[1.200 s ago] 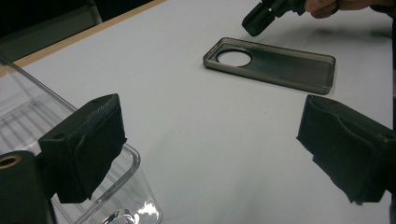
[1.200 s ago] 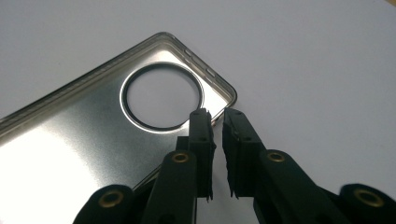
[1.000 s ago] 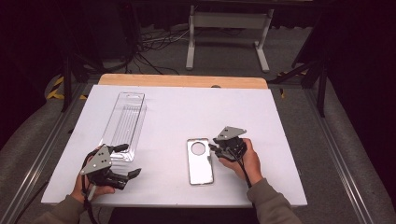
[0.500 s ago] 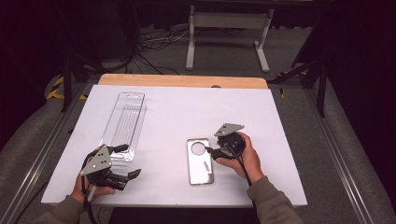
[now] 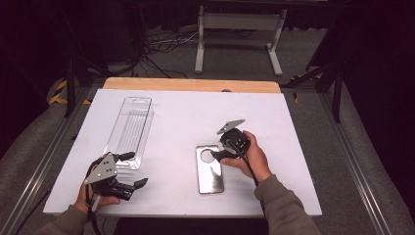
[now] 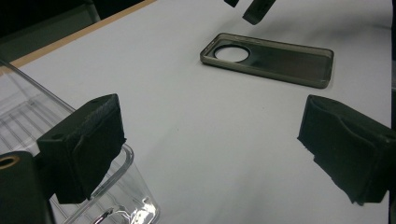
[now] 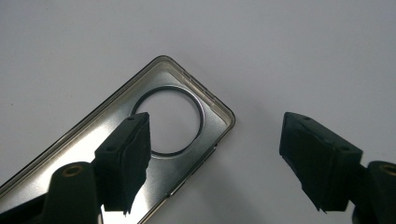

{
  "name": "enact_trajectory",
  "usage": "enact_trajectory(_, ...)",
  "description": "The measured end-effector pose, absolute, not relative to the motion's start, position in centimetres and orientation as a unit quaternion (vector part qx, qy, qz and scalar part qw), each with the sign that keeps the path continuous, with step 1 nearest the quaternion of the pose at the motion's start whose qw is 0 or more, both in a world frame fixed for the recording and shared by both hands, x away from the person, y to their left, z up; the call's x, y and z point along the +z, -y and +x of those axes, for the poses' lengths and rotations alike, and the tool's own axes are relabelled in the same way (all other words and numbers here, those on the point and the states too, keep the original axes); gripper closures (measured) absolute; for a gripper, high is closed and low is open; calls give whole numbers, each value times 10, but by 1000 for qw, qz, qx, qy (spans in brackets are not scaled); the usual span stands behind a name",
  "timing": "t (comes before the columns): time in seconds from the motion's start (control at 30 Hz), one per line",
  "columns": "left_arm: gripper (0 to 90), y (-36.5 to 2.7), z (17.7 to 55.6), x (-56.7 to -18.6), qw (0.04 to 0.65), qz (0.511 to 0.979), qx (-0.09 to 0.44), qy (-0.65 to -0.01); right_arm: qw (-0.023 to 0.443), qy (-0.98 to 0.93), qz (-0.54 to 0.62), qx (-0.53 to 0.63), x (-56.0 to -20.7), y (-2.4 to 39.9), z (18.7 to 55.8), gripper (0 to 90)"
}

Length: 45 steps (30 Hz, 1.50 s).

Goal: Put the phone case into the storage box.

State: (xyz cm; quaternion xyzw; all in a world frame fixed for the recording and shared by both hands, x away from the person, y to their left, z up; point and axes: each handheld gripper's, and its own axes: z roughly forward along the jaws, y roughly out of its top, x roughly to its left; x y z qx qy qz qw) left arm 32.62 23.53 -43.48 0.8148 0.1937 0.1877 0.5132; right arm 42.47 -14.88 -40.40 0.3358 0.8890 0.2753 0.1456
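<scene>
A translucent grey phone case [image 5: 210,171] with a round camera hole lies flat on the white table [image 5: 195,112]. My right gripper [image 5: 219,151] hovers over its top right corner. Its jaws have just been opening and now stand wide apart. In the right gripper view, one jaw of the right gripper [image 7: 215,158] hangs over the phone case [image 7: 79,140] and the other over bare table, neither pressing on it. My left gripper [image 5: 136,170] rests open at the front left, beside the near end of a clear plastic box [image 5: 129,129]. The left gripper [image 6: 210,149] looks toward the phone case [image 6: 280,60].
The clear plastic box [image 6: 28,116] lies lengthwise along the table's left side. A wooden strip [image 5: 191,84] borders the far edge. Beyond it are a metal stand [image 5: 235,29] and cables on the dark floor. Metal rails run along both sides.
The right gripper's jaws have spread from nearly closed at the case's top edge to wide apart, and the hand has lifted slightly. The case and the left gripper have stayed put.
</scene>
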Motion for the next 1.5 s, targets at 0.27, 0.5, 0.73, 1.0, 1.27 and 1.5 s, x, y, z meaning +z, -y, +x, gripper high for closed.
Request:
enact_trajectory(0.27,73,-235,326,-435,510,818,185,-192,122,-900,344,239,-405,139,440,311)
enact_trajectory(0.5,73,-235,325,-435,506,821,186,-189,99,-908,346,215,-410,134,450,449)
enact_trajectory(0.73,73,-234,324,-436,506,822,185,-185,83,-911,355,191,-415,132,461,532)
enact_trajectory(1.0,73,-233,323,-435,505,824,185,-181,70,-917,351,176,-420,129,467,623)
enact_trajectory(1.27,73,-233,322,-435,506,823,184,-182,64,-917,354,173,-420,131,469,689)
enact_trajectory(1.5,73,-232,322,-435,506,823,182,-182,55,-915,360,171,-421,133,473,768)
